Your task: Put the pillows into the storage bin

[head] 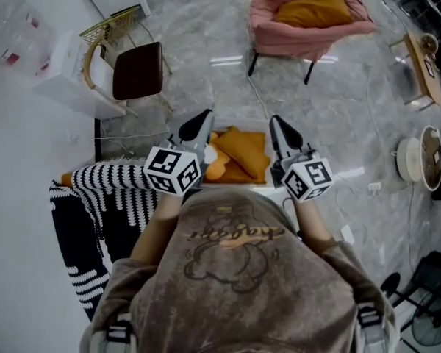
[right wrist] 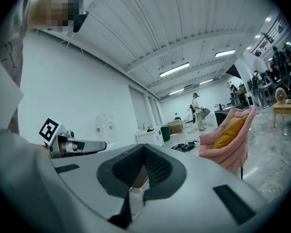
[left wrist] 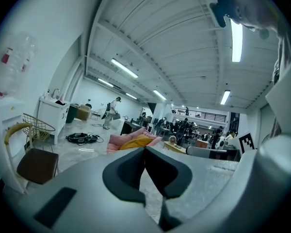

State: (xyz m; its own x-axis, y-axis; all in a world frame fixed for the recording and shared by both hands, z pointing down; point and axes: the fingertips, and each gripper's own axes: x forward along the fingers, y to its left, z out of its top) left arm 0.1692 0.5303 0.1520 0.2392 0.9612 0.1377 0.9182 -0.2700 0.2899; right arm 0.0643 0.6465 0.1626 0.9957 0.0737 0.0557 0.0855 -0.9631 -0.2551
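Straight below me an open white storage bin [head: 244,187] holds orange pillows [head: 244,153]. Another orange pillow [head: 314,9] lies on the pink armchair [head: 279,37] across the floor; the left gripper view shows this pillow [left wrist: 136,141] and so does the right gripper view, as a pillow [right wrist: 230,132] on its chair [right wrist: 235,157]. My left gripper [head: 203,116] hangs over the bin's left edge, shut with nothing in it [left wrist: 145,149]. Over the bin's right edge my right gripper [head: 277,121] is also shut and empty [right wrist: 143,147]. Both point roughly level, towards the armchair.
A black-and-white striped blanket [head: 95,190] lies at my left. A brown-seated chair [head: 137,70] and a wire basket [head: 114,24] stand at the far left. At the right are a small wooden table [head: 422,65] and a round white appliance [head: 419,157]. Cables run across the grey floor.
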